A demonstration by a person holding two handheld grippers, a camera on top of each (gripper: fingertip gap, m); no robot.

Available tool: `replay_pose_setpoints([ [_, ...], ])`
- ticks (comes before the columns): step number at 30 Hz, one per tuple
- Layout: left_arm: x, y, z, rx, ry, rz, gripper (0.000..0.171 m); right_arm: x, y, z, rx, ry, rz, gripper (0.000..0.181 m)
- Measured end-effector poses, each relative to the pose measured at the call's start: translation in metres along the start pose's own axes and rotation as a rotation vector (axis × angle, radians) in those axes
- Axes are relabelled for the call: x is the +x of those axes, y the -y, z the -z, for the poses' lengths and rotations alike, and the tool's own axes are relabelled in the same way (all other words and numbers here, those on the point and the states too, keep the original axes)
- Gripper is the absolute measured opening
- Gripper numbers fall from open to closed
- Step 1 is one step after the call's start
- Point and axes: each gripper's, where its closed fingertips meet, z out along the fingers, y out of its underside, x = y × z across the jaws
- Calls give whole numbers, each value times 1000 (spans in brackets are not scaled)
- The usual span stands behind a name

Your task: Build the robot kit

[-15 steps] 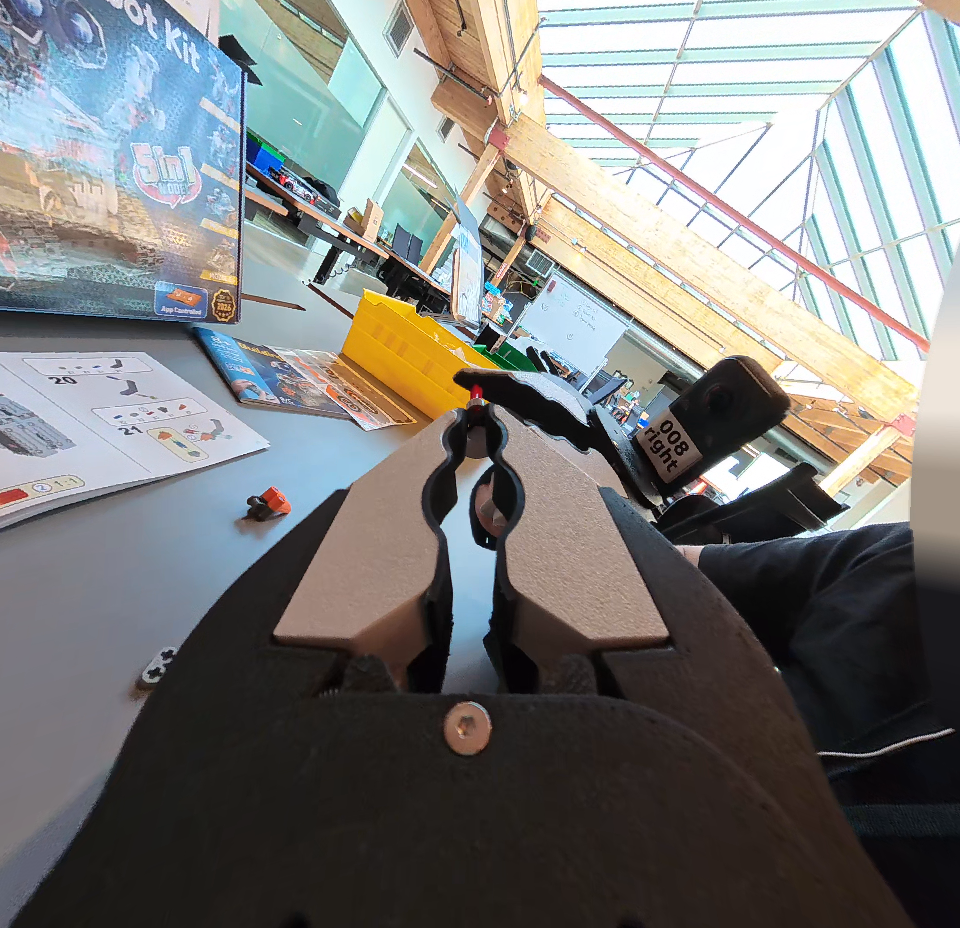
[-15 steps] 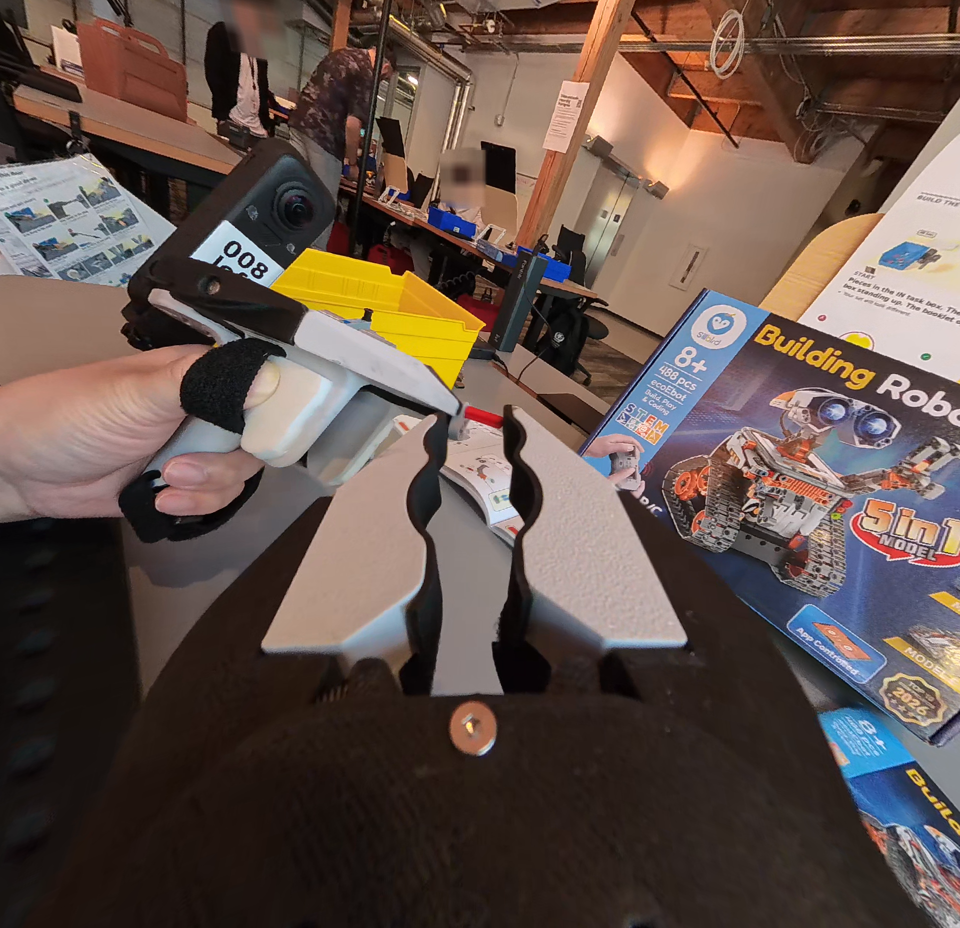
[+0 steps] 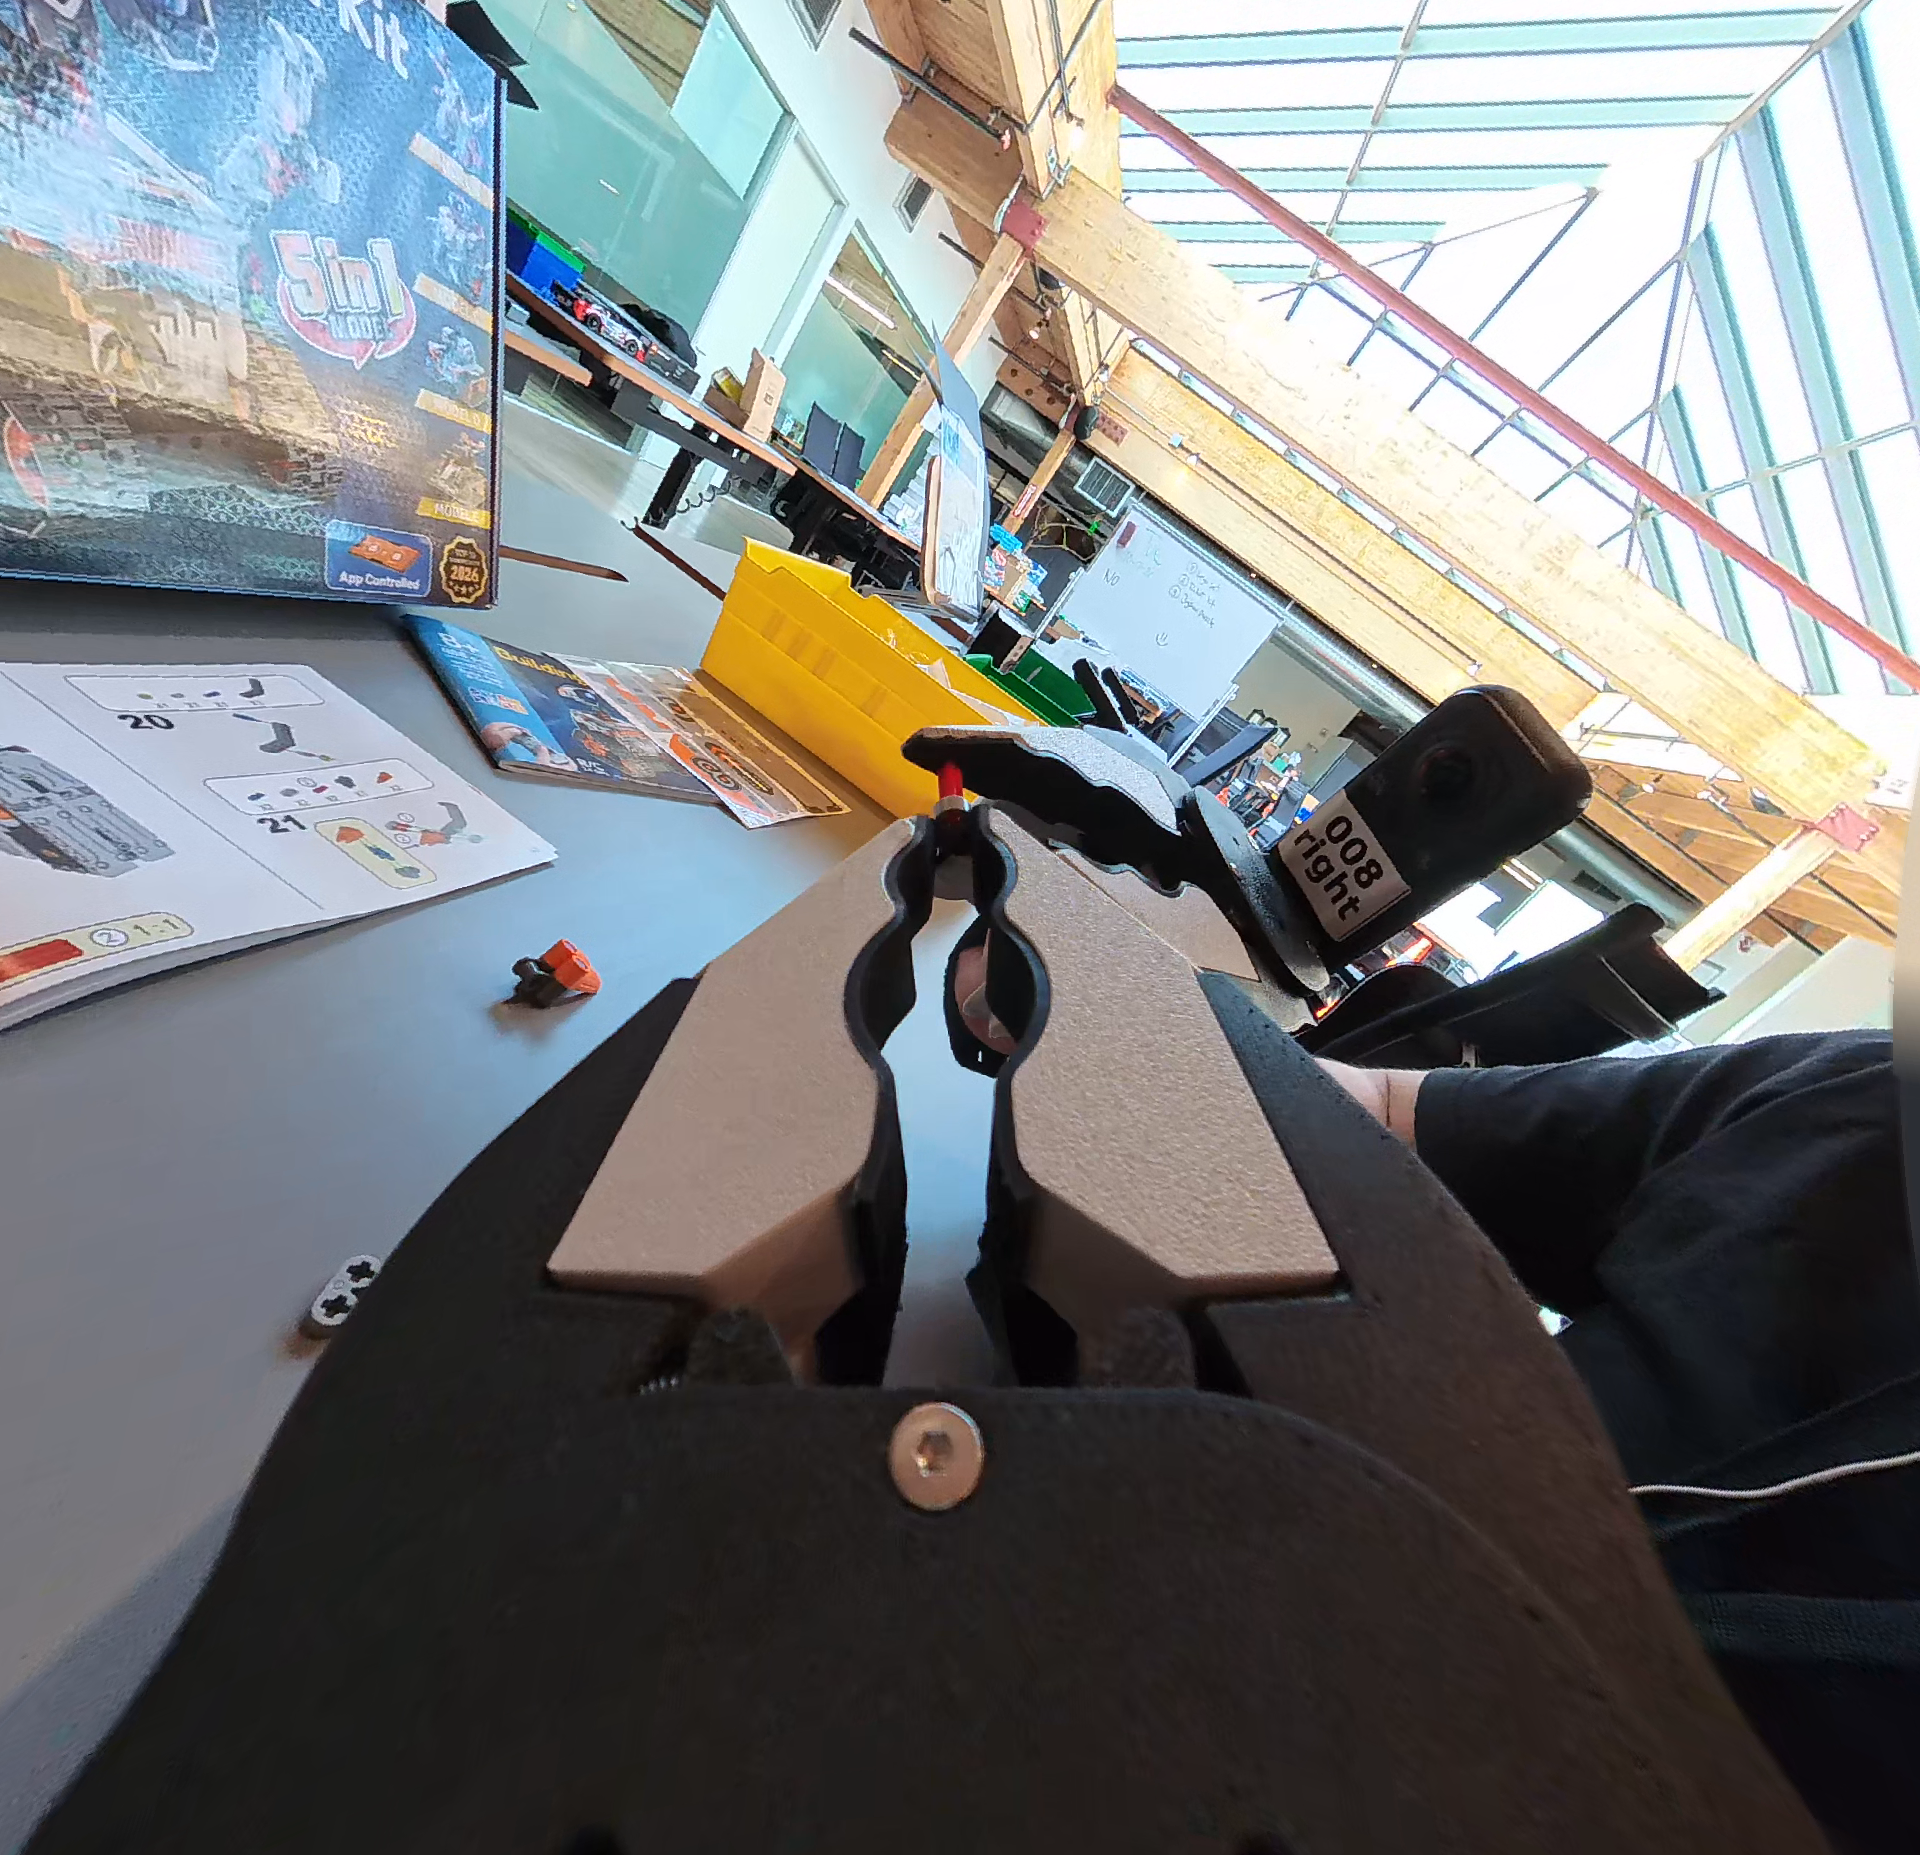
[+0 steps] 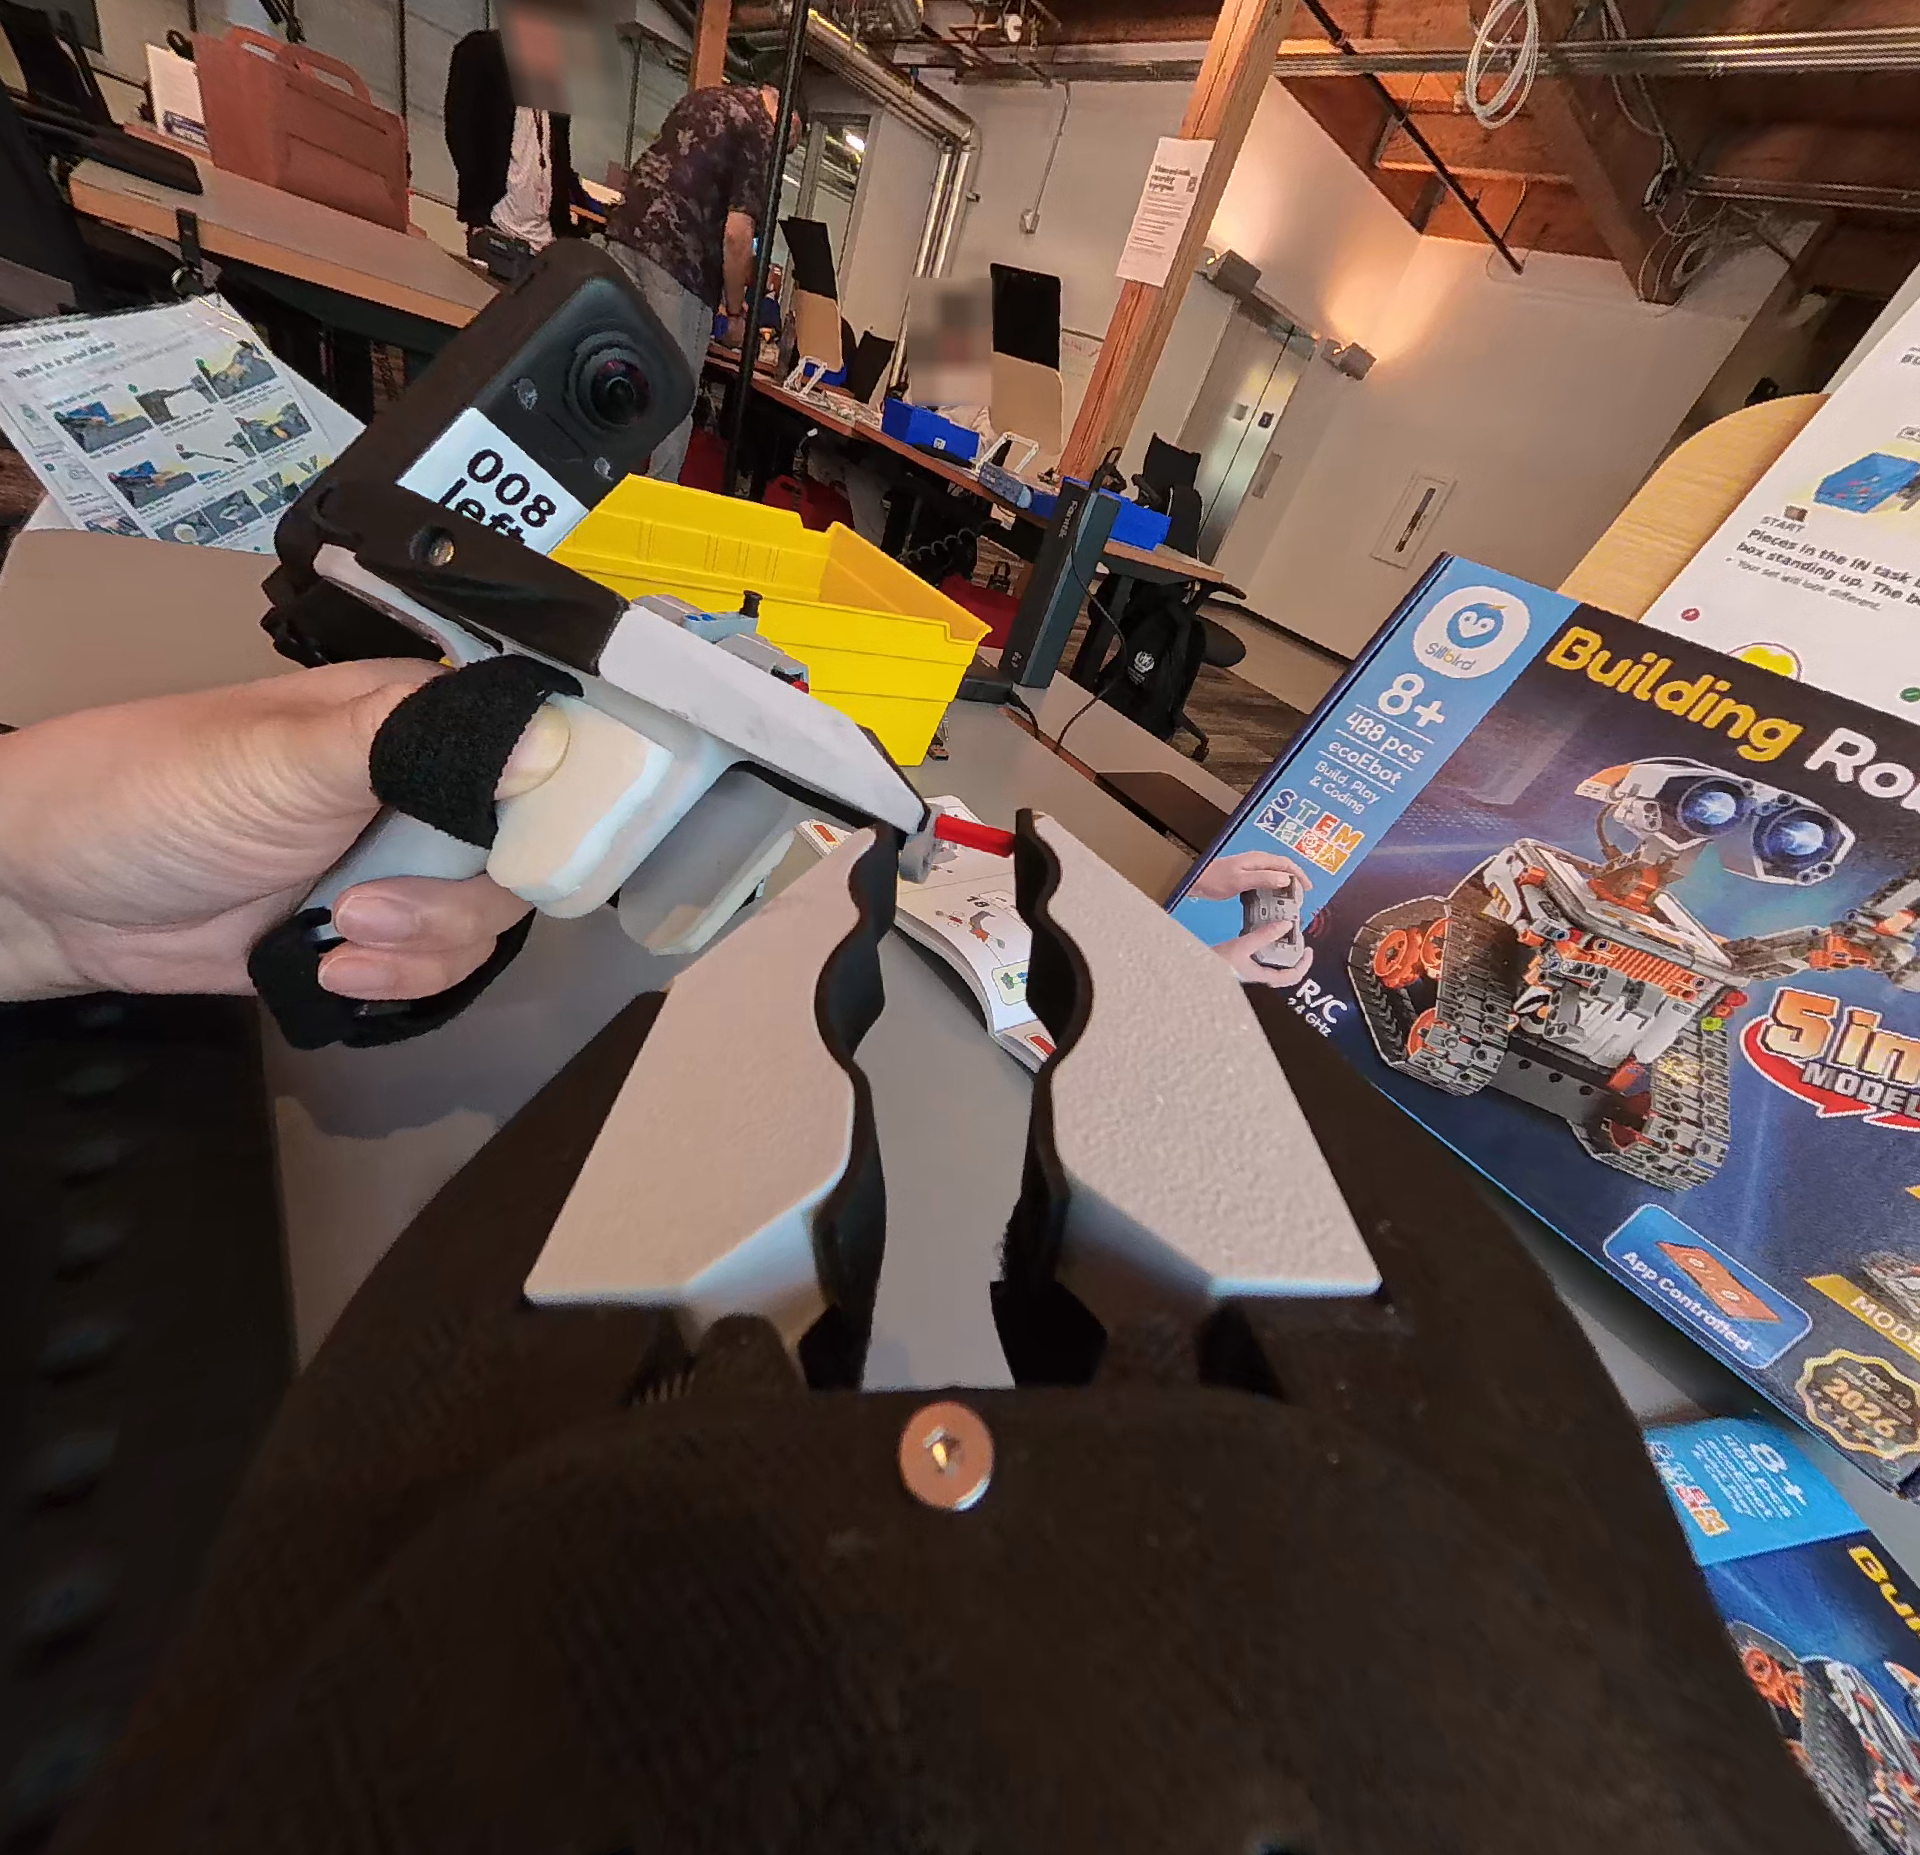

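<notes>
My left gripper is shut on a small grey part with a red pin that sticks out past its tips. It is held above the grey table. In the right wrist view a hand holds the left gripper, and the red pin points between the fingertips of my right gripper. The right gripper is open, one fingertip on each side of the pin, with a gap left. The right gripper also shows in the left wrist view, just beyond the pin.
A building-kit box stands at the left and also shows in the right wrist view. An open instruction booklet, a second booklet, a yellow bin, an orange-and-black piece and a small grey beam lie on the table. My two grippers' fingertips are within a few centimetres of each other. Left tips and right tips are each some 15 cm from the orange-and-black piece.
Almost nothing. The two grippers stay tip to tip with the red pin between the right fingertips; the views shift only slightly.
</notes>
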Motion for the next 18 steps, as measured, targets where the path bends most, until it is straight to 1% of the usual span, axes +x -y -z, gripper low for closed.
replay_pose_setpoints([
  [18,-2,-3,-1,-13,4,5,5,-1,-3,0,-5,12,-19,23],
])
